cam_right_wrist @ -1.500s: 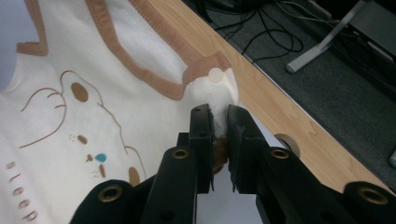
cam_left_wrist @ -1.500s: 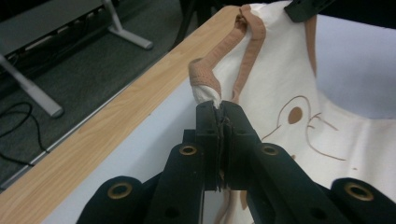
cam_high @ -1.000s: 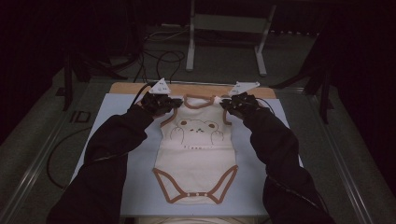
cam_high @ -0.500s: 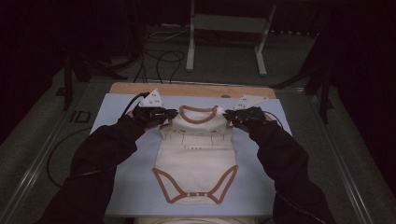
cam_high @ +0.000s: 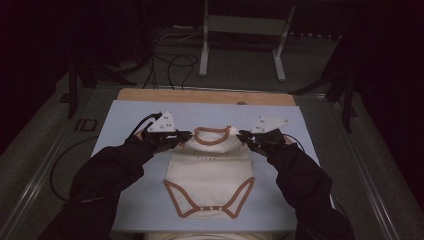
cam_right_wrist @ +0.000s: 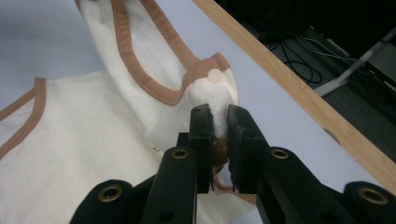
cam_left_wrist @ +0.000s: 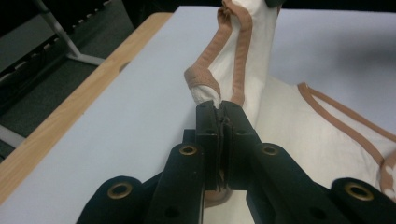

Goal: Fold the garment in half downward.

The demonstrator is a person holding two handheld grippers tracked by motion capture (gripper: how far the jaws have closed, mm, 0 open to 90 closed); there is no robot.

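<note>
A cream baby bodysuit [cam_high: 209, 172] with tan trim lies on the pale blue mat [cam_high: 125, 150], its crotch end toward the near edge. Its top part is folded down toward me, so the neckline [cam_high: 212, 135] sits mid-mat. My left gripper [cam_high: 184, 135] is shut on the bodysuit's left shoulder [cam_left_wrist: 210, 91], where the cloth bunches between the pads. At the other side my right gripper [cam_high: 244, 135] is shut on the right shoulder [cam_right_wrist: 217, 95], beside a small snap. Both shoulders are held slightly above the mat, the neckline stretched between them.
The mat lies on a wooden board [cam_high: 205, 96] whose bare strip shows along the far side. Beyond it stand a metal frame [cam_high: 240, 45] and loose cables [cam_high: 165, 65] on the floor. Dark sleeves [cam_high: 100, 185] reach in from the near edge.
Both grippers have drawn the bodysuit's shoulders toward me from the far edge of the mat. The top has folded over the printed chest, which is now covered.
</note>
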